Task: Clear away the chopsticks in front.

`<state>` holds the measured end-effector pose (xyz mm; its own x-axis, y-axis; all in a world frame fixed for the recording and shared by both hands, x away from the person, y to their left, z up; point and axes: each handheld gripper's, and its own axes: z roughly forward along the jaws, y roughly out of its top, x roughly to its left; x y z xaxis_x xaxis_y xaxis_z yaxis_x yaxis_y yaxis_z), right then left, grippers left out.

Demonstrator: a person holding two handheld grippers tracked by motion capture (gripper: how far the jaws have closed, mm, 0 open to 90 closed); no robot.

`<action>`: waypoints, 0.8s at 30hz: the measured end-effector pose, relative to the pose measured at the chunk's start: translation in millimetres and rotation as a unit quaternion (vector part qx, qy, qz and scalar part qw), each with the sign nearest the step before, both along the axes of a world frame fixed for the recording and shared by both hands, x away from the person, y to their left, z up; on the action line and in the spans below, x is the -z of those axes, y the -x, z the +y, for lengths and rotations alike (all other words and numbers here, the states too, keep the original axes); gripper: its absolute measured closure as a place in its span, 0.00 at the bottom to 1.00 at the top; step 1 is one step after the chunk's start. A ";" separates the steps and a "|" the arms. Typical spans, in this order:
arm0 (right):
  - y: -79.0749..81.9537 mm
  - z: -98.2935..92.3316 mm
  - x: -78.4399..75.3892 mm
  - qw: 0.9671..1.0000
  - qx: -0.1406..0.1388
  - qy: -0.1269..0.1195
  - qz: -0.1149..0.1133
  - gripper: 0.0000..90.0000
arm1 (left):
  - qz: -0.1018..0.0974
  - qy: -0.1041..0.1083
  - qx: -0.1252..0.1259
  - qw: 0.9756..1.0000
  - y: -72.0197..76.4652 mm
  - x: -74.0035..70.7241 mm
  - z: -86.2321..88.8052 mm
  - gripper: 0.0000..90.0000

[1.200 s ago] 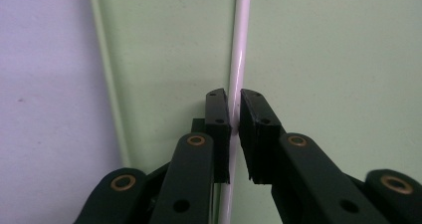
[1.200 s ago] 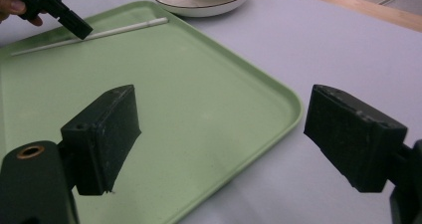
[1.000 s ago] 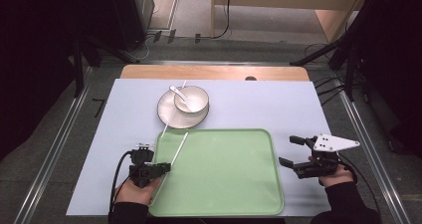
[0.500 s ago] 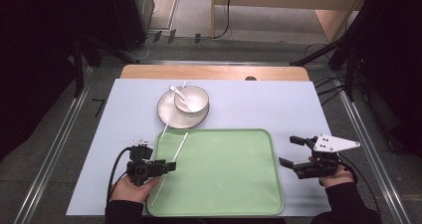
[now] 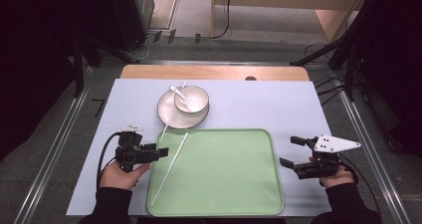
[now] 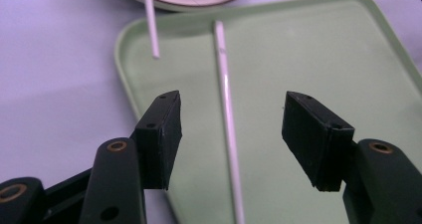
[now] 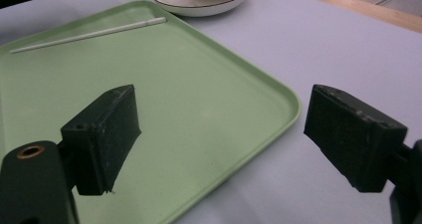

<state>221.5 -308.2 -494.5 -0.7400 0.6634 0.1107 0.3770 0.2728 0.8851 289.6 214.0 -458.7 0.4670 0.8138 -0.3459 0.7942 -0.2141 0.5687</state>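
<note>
A white chopstick (image 5: 169, 167) lies lengthwise in the left part of the green tray (image 5: 224, 184). My left gripper (image 5: 163, 152) hovers over the tray's left edge. Its jaws have just been opening and stand open on either side of that chopstick (image 6: 226, 84) without touching it. A second chopstick (image 5: 172, 109) leans on the plate (image 5: 166, 115), which carries a white bowl (image 5: 191, 99) with a spoon (image 5: 178, 92). My right gripper (image 5: 288, 152) rests open and empty by the tray's right rim (image 7: 293, 104).
The pale blue table top (image 5: 278, 104) is bare to the right of the plate. A wooden strip (image 5: 214, 72) runs along its far edge. Metal rails and cables lie on the floor beyond both sides.
The left gripper's jaws have opened and let go of the chopstick, which now lies in the tray. That hand has risen and drawn away a little. The right gripper has not moved.
</note>
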 end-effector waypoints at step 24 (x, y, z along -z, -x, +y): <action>6.0 -7.9 1.8 1.000 0.021 0.002 0.005 0.16 | -0.008 -0.024 0.032 0.999 -99.1 -23.3 -2.2 0.41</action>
<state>215.5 -316.1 -496.3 -0.7110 0.6937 0.1152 0.3960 0.2597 0.8808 388.7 211.8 -435.3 0.5228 0.7982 -0.2992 0.7697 -0.2911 0.5681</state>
